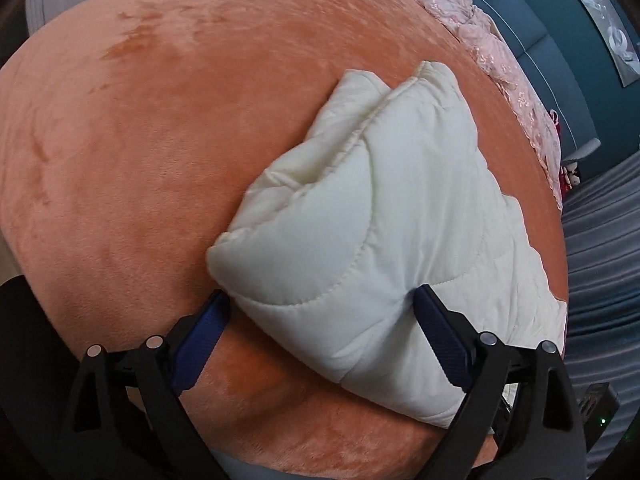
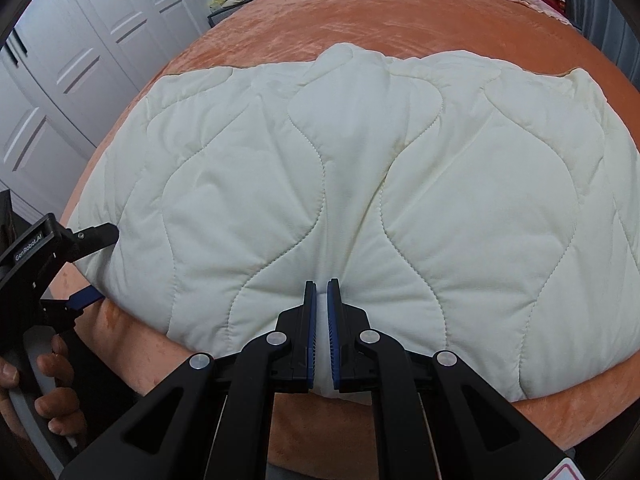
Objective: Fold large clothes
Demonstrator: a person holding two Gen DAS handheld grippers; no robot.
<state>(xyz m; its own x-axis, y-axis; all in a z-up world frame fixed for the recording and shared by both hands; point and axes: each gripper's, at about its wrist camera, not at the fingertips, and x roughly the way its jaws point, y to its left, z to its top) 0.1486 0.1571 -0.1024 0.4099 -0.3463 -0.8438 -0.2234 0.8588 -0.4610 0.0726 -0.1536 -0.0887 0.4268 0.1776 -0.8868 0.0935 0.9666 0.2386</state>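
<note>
Orange bed (image 2: 360,16) carries your quilted jacket (image 2: 360,168); right tongs (image 2: 322,286) pinch its six-o'clock hem, left tongs (image 1: 320,300) gape wide around one corner.

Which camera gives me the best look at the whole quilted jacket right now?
The right wrist view: the quilted jacket lies spread across the bed, nearly all of it in frame. The left wrist view shows only one folded end, between the left gripper's open jaws.
</note>
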